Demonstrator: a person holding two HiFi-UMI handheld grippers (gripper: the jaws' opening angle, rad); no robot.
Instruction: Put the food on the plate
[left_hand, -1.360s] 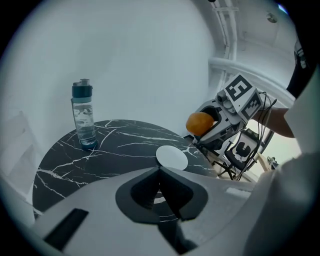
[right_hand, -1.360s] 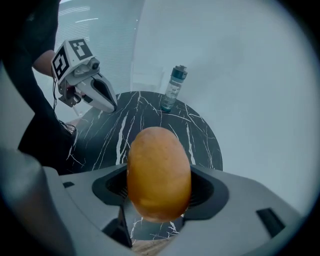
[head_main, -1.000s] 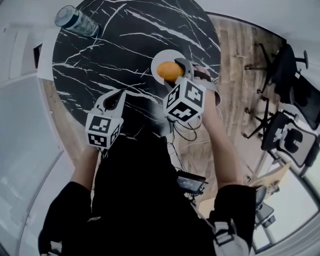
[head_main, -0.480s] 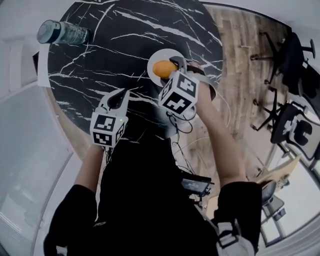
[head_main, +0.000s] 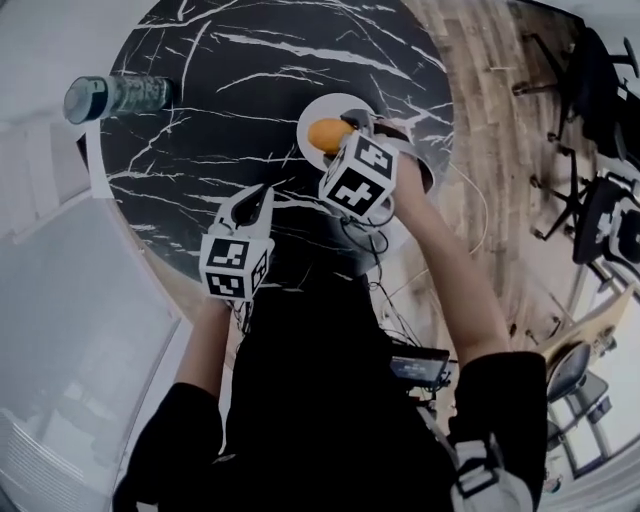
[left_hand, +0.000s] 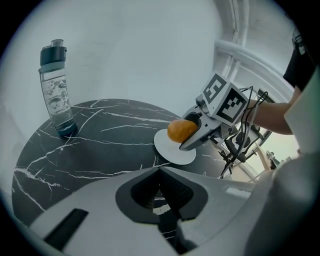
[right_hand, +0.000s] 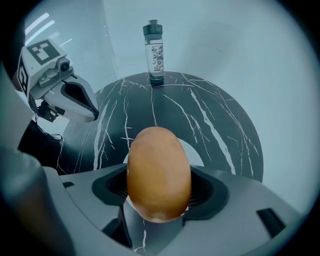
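An orange-brown oval piece of food (right_hand: 159, 172) is clamped between the jaws of my right gripper (right_hand: 159, 187). In the head view the food (head_main: 325, 134) hangs just over the near side of a small white plate (head_main: 337, 104) on the round black marble table (head_main: 230, 90). From the left gripper view the food (left_hand: 181, 130) floats a little above the plate (left_hand: 170, 152), held by the right gripper (left_hand: 196, 136). My left gripper (head_main: 262, 192) hovers over the table's near edge, left of the plate, jaws together and empty.
A clear water bottle with a dark cap (head_main: 115, 97) stands at the table's far left edge, also visible as the bottle (left_hand: 56, 90). Office chairs (head_main: 600, 210) stand on the wooden floor to the right. A pale wall lies left of the table.
The right gripper has kept the food over the plate, edging slightly toward its centre. The left gripper has drifted a little nearer to me, still shut. The head view has shifted.
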